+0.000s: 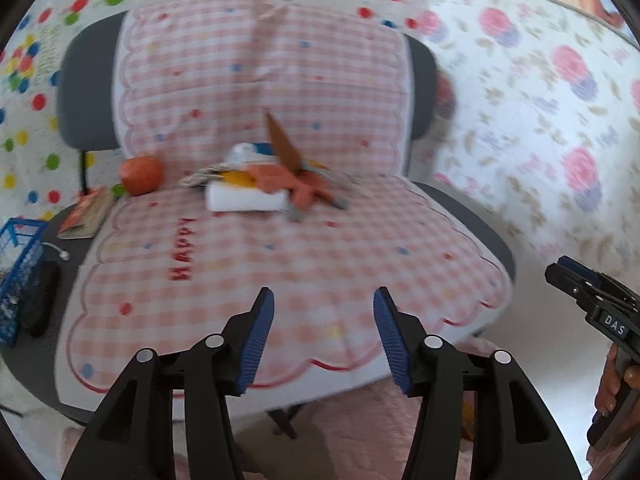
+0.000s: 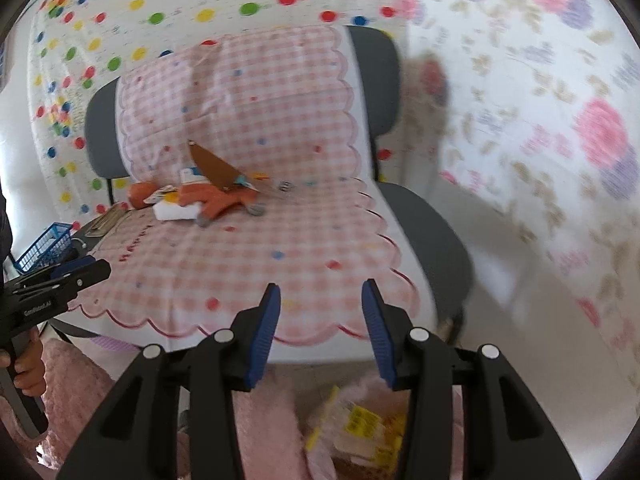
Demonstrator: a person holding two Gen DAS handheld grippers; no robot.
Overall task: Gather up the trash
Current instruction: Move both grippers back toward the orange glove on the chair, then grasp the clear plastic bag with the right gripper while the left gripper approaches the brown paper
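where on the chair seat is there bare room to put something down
The front half of the checked seat cover is bare, from the red lettering across to the scalloped right edge, just ahead of both open claws. Crowded: the back of the seat, where the trash pile and the orange ball lie against the backrest.
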